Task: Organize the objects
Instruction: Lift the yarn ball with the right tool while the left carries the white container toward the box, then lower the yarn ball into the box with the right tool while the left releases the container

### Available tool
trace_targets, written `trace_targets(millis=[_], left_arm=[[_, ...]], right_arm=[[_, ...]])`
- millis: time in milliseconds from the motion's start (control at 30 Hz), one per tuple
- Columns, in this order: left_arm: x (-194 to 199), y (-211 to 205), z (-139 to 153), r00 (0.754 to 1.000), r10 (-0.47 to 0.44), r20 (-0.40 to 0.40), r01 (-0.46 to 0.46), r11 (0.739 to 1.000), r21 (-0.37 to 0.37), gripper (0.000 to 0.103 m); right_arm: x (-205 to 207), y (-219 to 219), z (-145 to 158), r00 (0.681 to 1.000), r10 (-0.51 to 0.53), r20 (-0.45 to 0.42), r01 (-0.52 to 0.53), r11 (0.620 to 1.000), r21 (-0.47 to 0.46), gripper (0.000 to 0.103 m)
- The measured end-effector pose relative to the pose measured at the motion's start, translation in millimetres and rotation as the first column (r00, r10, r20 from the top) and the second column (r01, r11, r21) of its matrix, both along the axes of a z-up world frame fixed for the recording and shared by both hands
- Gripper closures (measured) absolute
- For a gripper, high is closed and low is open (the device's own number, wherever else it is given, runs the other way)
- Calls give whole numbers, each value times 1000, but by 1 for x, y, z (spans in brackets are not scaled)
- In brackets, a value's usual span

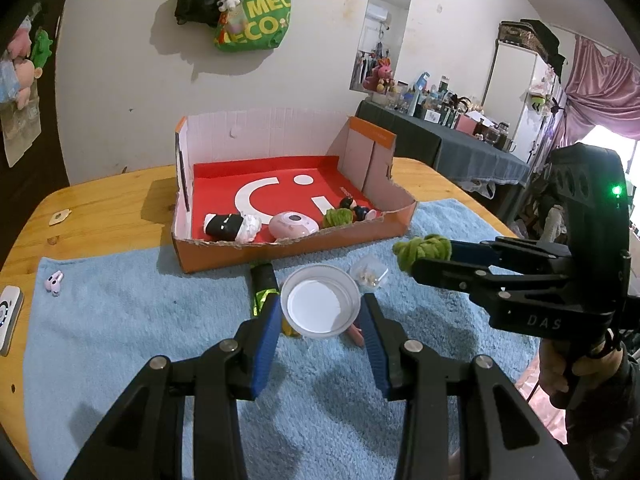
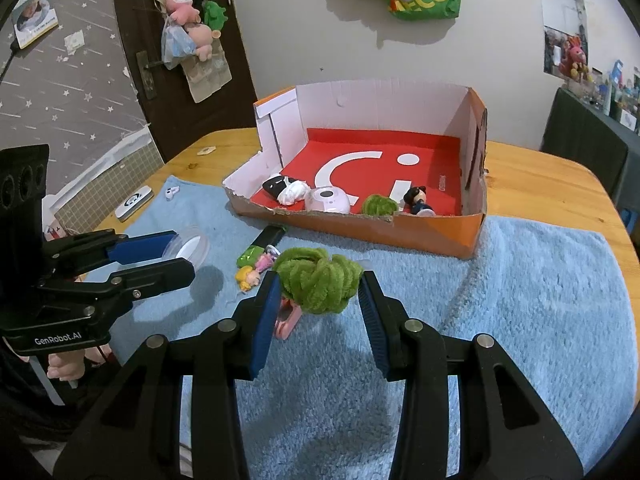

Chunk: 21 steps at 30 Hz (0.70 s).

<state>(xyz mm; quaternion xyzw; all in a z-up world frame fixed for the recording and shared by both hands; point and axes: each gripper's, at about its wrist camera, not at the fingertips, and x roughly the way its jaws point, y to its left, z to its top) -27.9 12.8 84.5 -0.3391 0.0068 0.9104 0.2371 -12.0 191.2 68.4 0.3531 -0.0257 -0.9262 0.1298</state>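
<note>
The green yarn ball [image 2: 318, 285] sits clamped between the blue pads of the right gripper [image 2: 320, 300], held above the blue towel [image 2: 520, 300] near its middle, short of the box's torn front wall. The white plastic lid [image 1: 320, 306] is gripped across its rim by the left gripper [image 1: 322, 312], also above the towel, closer to its left side.

The orange cardboard box [image 2: 440, 236] stands at the towel's far edge and already holds 4 things along its front wall: a black-and-white toy [image 2: 286, 190], a pink round case [image 2: 329, 200], a second green yarn ball [image 2: 378, 205] and a small figure [image 2: 418, 200].

The yarn is soft and bulges out past the pads, so it could likely slip or snag on the ragged front wall if carried in low. The lid is thin and held only at its edges; it may well pop free or tilt. Below both lie a blonde doll [image 2: 250, 276], a green-and-black marker [image 2: 262, 244] and a small clear bag [image 1: 369, 274], which a dropped item could knock about.
</note>
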Motion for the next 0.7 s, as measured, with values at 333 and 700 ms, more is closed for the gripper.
trace_targets(millis=[333, 700], left_arm=[[-24, 3, 17, 1000, -7, -13, 7, 1000, 7, 61], [-101, 21, 32, 999, -29, 29, 30, 999, -40, 61]], right_arm=[[-20, 5, 19, 1000, 0, -16, 0, 1000, 4, 64], [-101, 16, 30, 999, 12, 42, -14, 997, 71, 64]])
